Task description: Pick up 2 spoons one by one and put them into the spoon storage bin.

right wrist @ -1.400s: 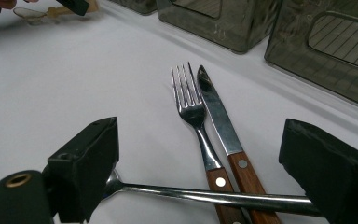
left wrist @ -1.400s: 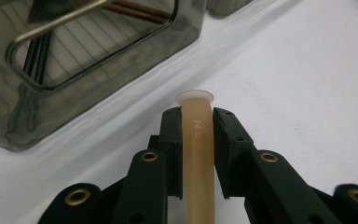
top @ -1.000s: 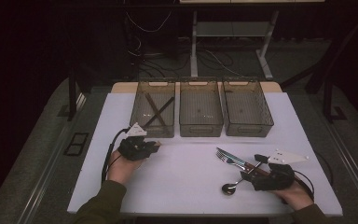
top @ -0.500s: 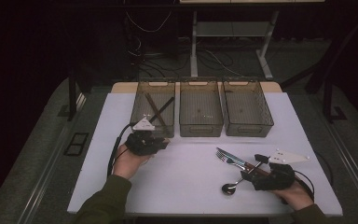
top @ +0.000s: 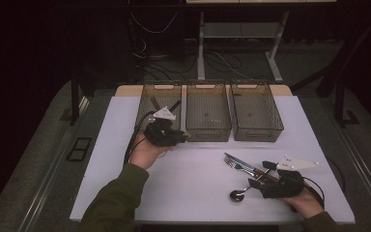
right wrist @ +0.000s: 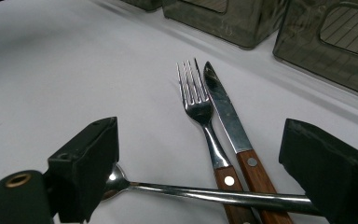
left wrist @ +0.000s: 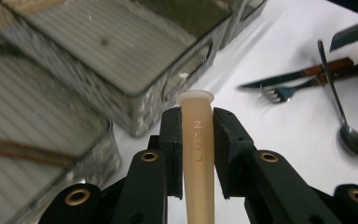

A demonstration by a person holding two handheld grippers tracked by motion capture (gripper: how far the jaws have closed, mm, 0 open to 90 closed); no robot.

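Note:
My left gripper (top: 175, 137) is shut on a pale cream utensil handle (left wrist: 198, 140) with raised letters, which stands up between the jaws in the left gripper view. It hovers just in front of the left bin (top: 162, 85) and the middle bin (top: 207, 133). My right gripper (top: 259, 175) rests low at the front right with its jaws wide open. Between them lies the handle of a steel spoon (right wrist: 205, 193), crossing a wooden-handled fork (right wrist: 198, 105) and knife (right wrist: 223, 112). The pads do not touch the spoon.
Three clear smoky bins stand in a row at the back of the white table; the right bin (top: 258, 134) and middle one look bare. Dark sticks (top: 174, 105) lie in the left bin. The spoon's bowl (top: 236, 195) points toward the table's front.
My left hand has risen and moved right and toward the bins, carrying the cream handle. The right hand and the cutlery have stayed put.

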